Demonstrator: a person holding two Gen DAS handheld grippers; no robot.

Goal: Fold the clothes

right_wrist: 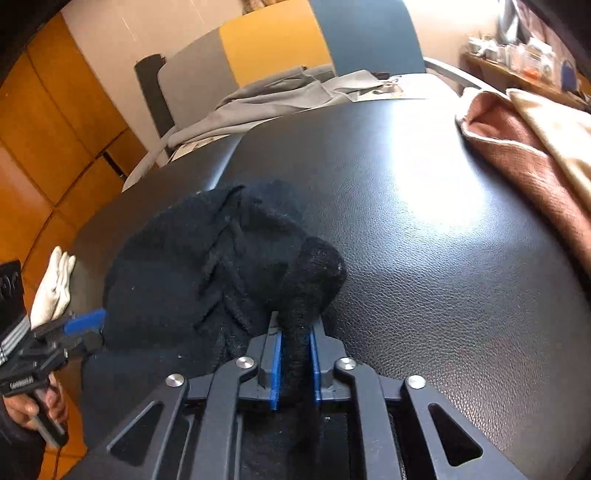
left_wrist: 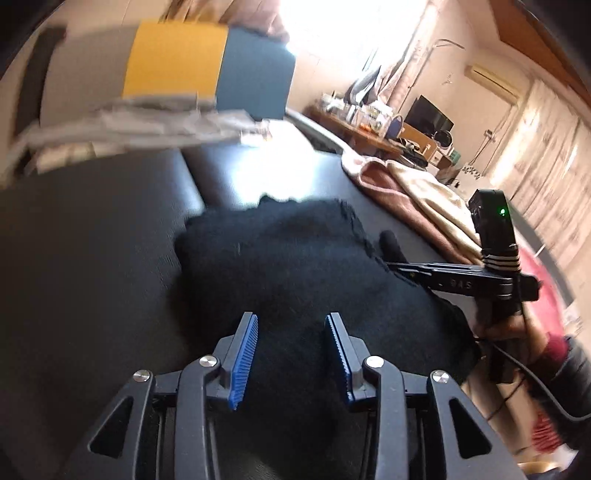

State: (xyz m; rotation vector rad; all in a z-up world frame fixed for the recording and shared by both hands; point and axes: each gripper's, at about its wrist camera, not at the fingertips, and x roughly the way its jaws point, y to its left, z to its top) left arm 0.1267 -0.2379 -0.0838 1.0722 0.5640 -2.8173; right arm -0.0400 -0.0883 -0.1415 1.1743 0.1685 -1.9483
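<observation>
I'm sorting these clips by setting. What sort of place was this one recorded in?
Most likely a lived-in room at home. A black padded surface holds a black knitted garment and a folded blanket; a cluttered wooden desk with a monitor stands by a bright curtained window.

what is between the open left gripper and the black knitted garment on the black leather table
Nothing visible. The left gripper hangs directly over the black knitted garment, jaws apart with only dark fabric showing between them. The right gripper is already clamped on a fold of it at the garment's other side.
</observation>
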